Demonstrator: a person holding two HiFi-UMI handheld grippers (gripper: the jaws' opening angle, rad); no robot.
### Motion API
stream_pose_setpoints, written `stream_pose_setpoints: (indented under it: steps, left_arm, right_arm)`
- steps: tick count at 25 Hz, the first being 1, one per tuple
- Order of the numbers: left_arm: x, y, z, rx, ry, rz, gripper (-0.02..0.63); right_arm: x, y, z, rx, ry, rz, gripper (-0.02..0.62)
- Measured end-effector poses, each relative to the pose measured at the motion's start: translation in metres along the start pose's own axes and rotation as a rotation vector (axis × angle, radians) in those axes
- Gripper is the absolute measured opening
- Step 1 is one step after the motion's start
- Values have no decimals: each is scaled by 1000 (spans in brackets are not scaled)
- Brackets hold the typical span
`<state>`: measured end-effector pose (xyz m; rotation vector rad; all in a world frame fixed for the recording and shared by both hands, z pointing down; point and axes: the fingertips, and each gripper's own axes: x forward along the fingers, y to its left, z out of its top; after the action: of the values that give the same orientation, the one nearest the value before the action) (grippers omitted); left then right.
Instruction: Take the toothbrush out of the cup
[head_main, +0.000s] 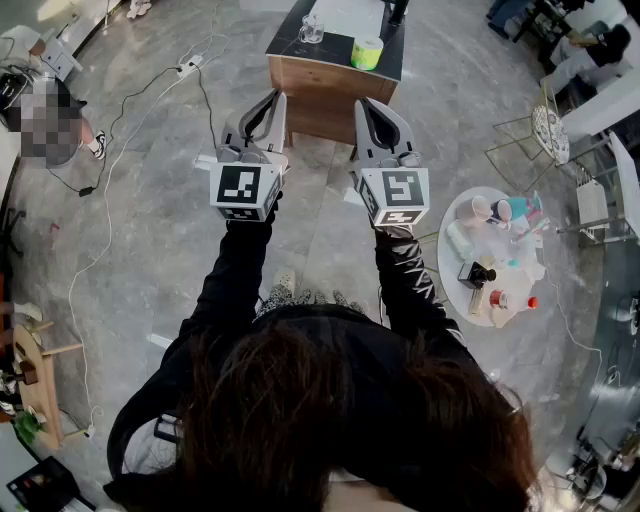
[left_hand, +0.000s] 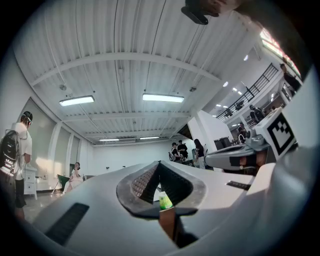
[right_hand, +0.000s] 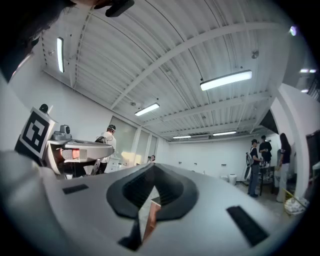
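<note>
Both grippers are held out side by side at chest height, well short of a wooden table with a dark top (head_main: 330, 75). A clear glass cup (head_main: 311, 30) stands on that top at its left; I cannot make out a toothbrush in it. My left gripper (head_main: 274, 98) is shut with nothing in it, and so is my right gripper (head_main: 366, 104). In the left gripper view the shut jaws (left_hand: 159, 165) point slightly upward, and a green roll (left_hand: 165, 201) shows through the gap below them. The right gripper view shows shut, empty jaws (right_hand: 152, 167) and a strip of the table's wood (right_hand: 148, 220).
A yellow-green roll (head_main: 367, 52) sits on the table's right side. A round white table (head_main: 452, 270) with several bottles and cups stands to my right. Cables (head_main: 120, 130) trail over the grey floor at left. People stand far off in the hall.
</note>
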<state>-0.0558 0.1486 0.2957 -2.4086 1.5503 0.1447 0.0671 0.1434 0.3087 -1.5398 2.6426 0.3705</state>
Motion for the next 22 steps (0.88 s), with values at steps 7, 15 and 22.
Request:
stream_pose_setpoints:
  steps: [7, 15, 22]
  left_arm:
    - [0, 7, -5, -7, 5, 0, 8]
    - [5, 10, -17, -37, 18, -24, 8]
    - [11, 20, -23, -40, 29, -38, 8]
  right_arm:
    - [4, 3, -6, 4, 16, 4, 3]
    - [11, 7, -14, -5, 34, 18, 4]
    - [21, 11, -12, 13, 10, 13, 5]
